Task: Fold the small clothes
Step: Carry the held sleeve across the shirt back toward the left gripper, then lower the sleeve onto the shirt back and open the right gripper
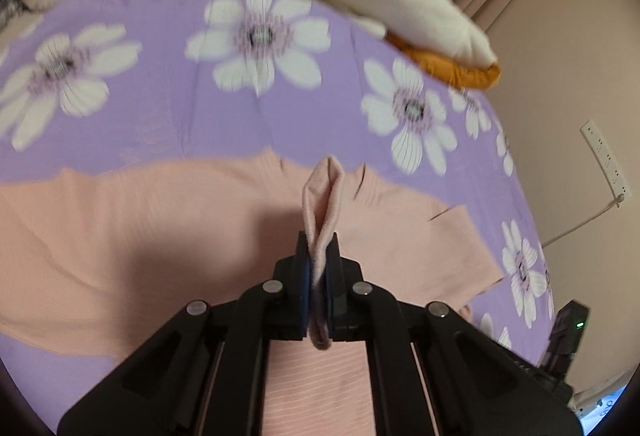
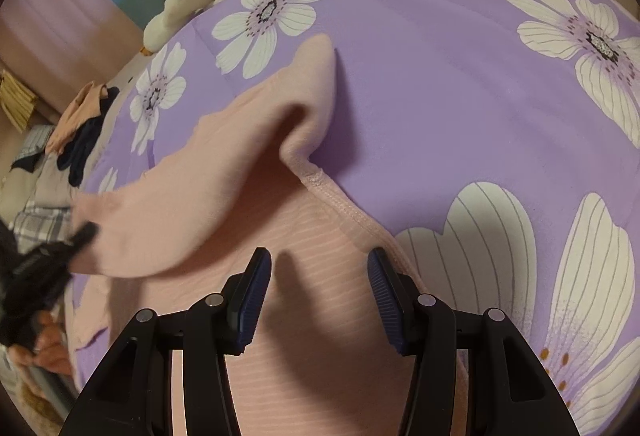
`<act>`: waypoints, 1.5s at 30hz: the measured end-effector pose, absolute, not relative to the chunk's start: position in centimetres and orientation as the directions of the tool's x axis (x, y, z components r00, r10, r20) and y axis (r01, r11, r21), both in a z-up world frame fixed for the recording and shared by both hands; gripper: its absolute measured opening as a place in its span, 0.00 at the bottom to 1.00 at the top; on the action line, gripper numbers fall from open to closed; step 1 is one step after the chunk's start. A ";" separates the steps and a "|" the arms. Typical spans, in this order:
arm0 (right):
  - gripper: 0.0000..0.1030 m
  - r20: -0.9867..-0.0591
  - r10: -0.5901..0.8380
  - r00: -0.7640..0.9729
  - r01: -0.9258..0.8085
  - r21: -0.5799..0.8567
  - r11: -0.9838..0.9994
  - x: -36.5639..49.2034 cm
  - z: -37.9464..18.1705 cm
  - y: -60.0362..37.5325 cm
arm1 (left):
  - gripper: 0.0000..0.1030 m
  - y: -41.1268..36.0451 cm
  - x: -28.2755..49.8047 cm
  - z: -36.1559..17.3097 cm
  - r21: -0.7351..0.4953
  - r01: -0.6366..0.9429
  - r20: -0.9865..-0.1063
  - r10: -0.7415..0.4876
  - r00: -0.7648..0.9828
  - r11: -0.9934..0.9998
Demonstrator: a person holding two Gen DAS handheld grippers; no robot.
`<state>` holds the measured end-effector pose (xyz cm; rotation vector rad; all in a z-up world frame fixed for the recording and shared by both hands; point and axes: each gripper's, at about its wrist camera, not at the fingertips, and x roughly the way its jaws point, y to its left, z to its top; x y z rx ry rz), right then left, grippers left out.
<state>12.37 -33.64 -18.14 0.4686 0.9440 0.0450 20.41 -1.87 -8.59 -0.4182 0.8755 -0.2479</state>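
A purple bed cover printed with white flowers (image 2: pixel 440 96) carries a pale pink ribbed knit garment (image 2: pixel 304 248), spread flat near the cover's edge. The left hand-held gripper (image 1: pixel 319 256), pressed together, pinches a raised fold of the garment. The right hand-held gripper (image 2: pixel 319 268) hangs spread above the garment, holding nothing.

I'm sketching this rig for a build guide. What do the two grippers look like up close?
Both the left gripper and the right gripper are matte black, with angular linkage arms joined by round silver pivot pins. Their jaws carry dark blue pads, visibly ribbed on the right one. No cables or markings show.
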 end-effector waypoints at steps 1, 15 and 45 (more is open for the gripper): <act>0.51 -0.769 0.237 0.594 0.166 0.405 0.899 12.4 -18.1 -33.7 | 0.04 -1.5 20.3 -7.9 -0.452 0.044 -0.677 -0.375 0.633 0.891; 0.51 -0.776 0.222 0.590 0.180 0.395 0.901 12.5 -18.1 -33.8 | 0.05 3.8 19.0 -7.0 -0.399 -0.065 -0.704 -0.260 0.661 0.915; 0.51 -0.803 0.168 0.571 0.187 0.327 0.926 12.7 -18.3 -33.2 | 0.10 7.2 18.8 -16.5 -0.343 -0.223 -0.840 -0.192 0.508 0.912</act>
